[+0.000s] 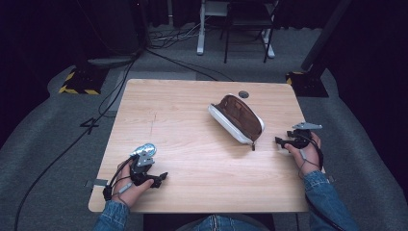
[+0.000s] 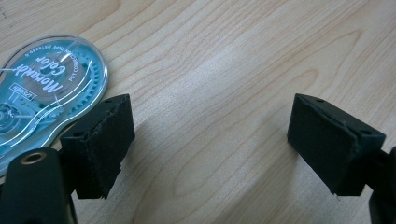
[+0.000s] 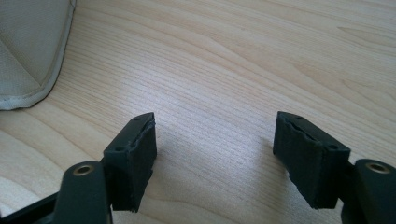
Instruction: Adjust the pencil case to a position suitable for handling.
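A pale zip pouch (image 1: pixel 236 118) lies open on the wooden table (image 1: pixel 192 120), showing its brown lining; one pale corner of the pouch (image 3: pixel 28 51) reaches into the right gripper view. A teal, clear-shelled correction tape dispenser (image 2: pixel 46 84) lies flat just outside one jaw of my left gripper (image 2: pixel 210 121). In the high view the dispenser (image 1: pixel 147 149) sits beside the left gripper (image 1: pixel 161 178) near the table's front left. Its jaws stand wide apart over bare wood. My right gripper (image 3: pixel 212 135) is open too, low over the table right of the pouch, at the right edge (image 1: pixel 283 142).
A round cable hole (image 1: pixel 243 94) sits near the table's far edge behind the pouch. Cables (image 1: pixel 86 130) run across the grey floor to the left. Chair and desk legs (image 1: pixel 231 38) stand beyond the table.
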